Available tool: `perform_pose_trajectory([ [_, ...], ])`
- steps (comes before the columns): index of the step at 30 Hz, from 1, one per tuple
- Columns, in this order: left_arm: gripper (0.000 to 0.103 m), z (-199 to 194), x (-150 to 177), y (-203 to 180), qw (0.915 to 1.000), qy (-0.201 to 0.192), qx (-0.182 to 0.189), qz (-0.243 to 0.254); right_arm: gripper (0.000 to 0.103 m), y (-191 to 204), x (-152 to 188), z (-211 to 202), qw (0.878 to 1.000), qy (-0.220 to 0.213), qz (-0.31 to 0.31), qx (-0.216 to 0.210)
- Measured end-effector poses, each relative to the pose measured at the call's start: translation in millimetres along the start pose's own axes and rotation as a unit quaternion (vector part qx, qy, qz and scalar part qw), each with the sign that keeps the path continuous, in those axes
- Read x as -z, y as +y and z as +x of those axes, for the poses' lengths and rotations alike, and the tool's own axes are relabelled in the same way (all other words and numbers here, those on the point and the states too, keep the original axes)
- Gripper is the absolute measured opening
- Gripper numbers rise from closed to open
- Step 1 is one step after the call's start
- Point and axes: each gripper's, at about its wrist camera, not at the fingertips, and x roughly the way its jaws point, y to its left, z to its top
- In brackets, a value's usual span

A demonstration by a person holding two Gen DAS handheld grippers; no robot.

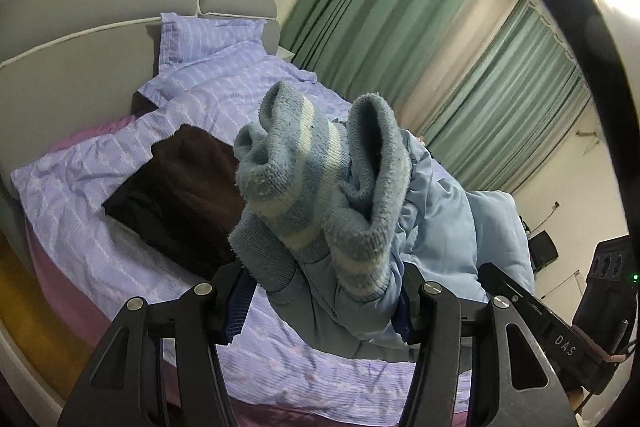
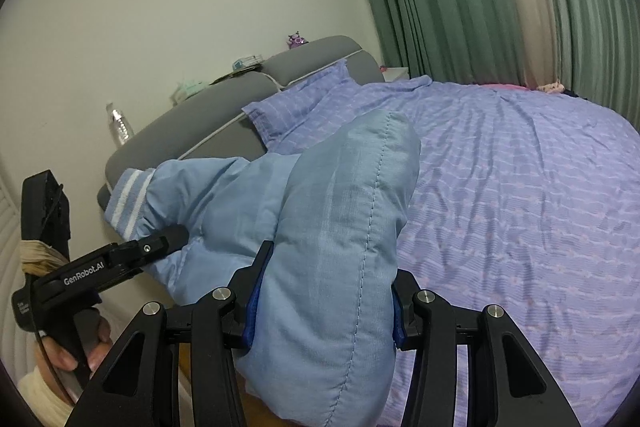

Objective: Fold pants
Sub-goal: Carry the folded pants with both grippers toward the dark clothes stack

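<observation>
- Bedroom, purple bed point(image 2: 520, 187) beyond both claws.
- Left gripper point(image 1: 324, 291) clenched on pants point(image 1: 436, 227) at ribbed cuffs point(image 1: 320, 179); right gripper point(image 2: 324, 303) clenched on padded fold.
- Risk: bulky fabric slips, fold skews.

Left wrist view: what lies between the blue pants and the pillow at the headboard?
A dark brown folded cloth on the purple bedspread, between the blue pants and pillow.

Pants point(image 1: 360, 195) between left tongs point(image 1: 322, 307)

Hidden by padded cloth

The light blue padded pants point(image 2: 332, 267) cover the right gripper's fingertips; their striped knit cuffs point(image 1: 316, 183) hide part of the dark brown folded garment point(image 1: 176, 195); headboard items are too small to identify.
</observation>
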Motion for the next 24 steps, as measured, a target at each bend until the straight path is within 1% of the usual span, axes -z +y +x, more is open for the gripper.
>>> perform_pose_trajectory([
  [3, 0.056, 14.3, -25.2, 24.4, 0.9997, 0.015, 0.011, 0.018, 0.048, 17.0, -5.3, 25.1, 1.0, -0.004, 0.01, 0.013],
  [7, 0.056, 35.3, -59.8, 62.7, 0.998, 0.038, 0.025, 0.043, 0.048, 40.3, -13.1, 67.9, 0.999, 0.0, 0.04, 0.028],
  [12, 0.056, 65.3, -93.6, 102.6, 0.996, 0.06, 0.039, 0.054, 0.048, 56.4, -24.3, 122.0, 0.997, 0.003, 0.061, 0.037],
  [15, 0.056, 91.5, -112.3, 126.1, 0.9944, 0.073, 0.046, 0.061, 0.048, 61.8, -34.8, 156.2, 0.997, 0.001, 0.056, 0.045],
  [18, 0.056, 121.8, -127.1, 145.6, 0.9934, 0.082, 0.046, 0.066, 0.048, 60.8, -46.2, 195.1, 0.997, 0.012, 0.055, 0.055],
  [22, 0.056, 168.8, -142.8, 168.6, 0.9917, 0.106, 0.044, 0.058, 0.048, 60.3, -58.7, 240.7, 0.995, 0.028, 0.058, 0.073],
  [24, 0.056, 186.0, -147.9, 176.8, 0.9907, 0.116, 0.042, 0.057, 0.048, 58.8, -60.9, 261.1, 0.994, 0.039, 0.051, 0.083],
])
